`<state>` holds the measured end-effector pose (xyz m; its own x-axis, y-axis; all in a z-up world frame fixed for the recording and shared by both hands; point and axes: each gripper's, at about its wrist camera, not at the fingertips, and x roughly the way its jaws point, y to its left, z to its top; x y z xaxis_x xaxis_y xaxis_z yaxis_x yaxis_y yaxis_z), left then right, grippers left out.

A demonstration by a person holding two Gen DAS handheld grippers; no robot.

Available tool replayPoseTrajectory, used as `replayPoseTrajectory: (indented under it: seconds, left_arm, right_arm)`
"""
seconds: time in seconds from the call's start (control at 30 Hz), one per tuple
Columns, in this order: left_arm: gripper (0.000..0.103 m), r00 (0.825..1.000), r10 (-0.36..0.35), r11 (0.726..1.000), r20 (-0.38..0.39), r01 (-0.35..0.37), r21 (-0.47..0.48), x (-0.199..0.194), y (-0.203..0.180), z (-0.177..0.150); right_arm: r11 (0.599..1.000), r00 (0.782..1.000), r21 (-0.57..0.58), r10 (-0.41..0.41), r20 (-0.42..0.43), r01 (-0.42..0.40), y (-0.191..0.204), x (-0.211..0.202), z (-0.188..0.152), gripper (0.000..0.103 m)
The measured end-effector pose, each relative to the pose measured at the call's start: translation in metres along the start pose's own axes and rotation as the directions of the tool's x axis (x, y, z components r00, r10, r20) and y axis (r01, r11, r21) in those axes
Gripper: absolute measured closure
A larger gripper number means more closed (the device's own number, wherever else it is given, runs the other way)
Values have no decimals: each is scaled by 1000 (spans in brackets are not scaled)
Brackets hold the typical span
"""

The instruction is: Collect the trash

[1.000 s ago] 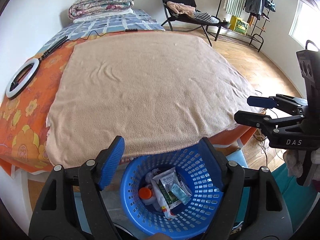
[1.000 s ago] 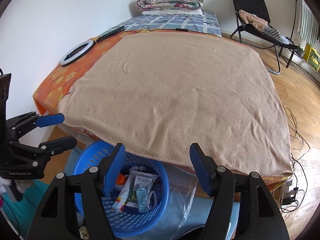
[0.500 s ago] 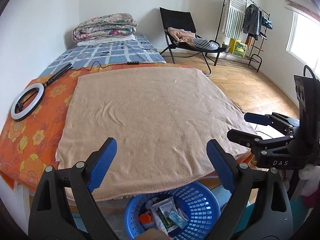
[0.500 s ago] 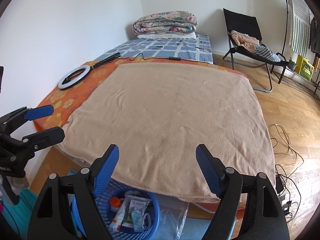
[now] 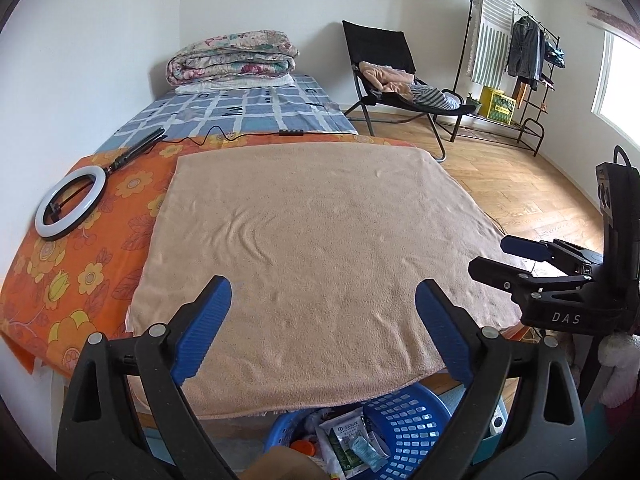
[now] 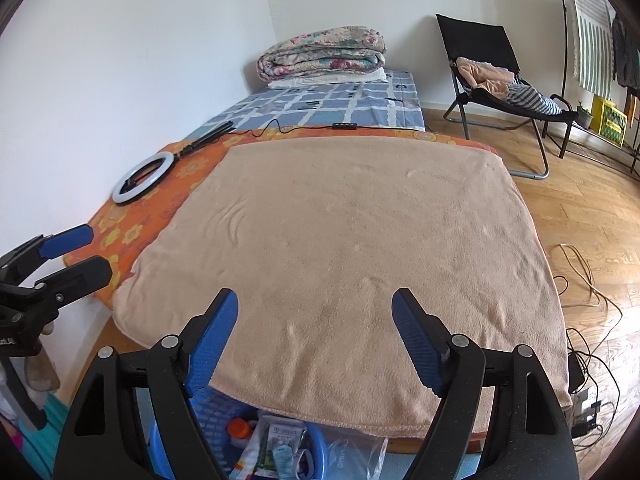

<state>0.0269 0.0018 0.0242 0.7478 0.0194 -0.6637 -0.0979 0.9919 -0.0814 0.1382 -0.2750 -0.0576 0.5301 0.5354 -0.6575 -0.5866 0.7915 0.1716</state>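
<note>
Trash (image 5: pixel 348 436) lies in the blue basket (image 5: pixel 404 420) below the bed's edge.
My left gripper (image 5: pixel 322 320) and right gripper (image 6: pixel 314 320) hover over the tan blanket (image 5: pixel 312 240), jaws just opened wide, holding nothing.

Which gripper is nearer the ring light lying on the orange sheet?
Left. The left gripper hangs on the ring light side of the bed; the right gripper is further toward the floor side.
</note>
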Motion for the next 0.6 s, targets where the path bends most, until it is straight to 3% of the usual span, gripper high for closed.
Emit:
replayPoseTrajectory:
  seconds: [0.6]
  left_arm:
    - [1,1000,20,1000,-15,-20,-16,0,3,-3]
  right_arm:
    - [1000,1000,15,4,-24,-4,1,8,-2,24]
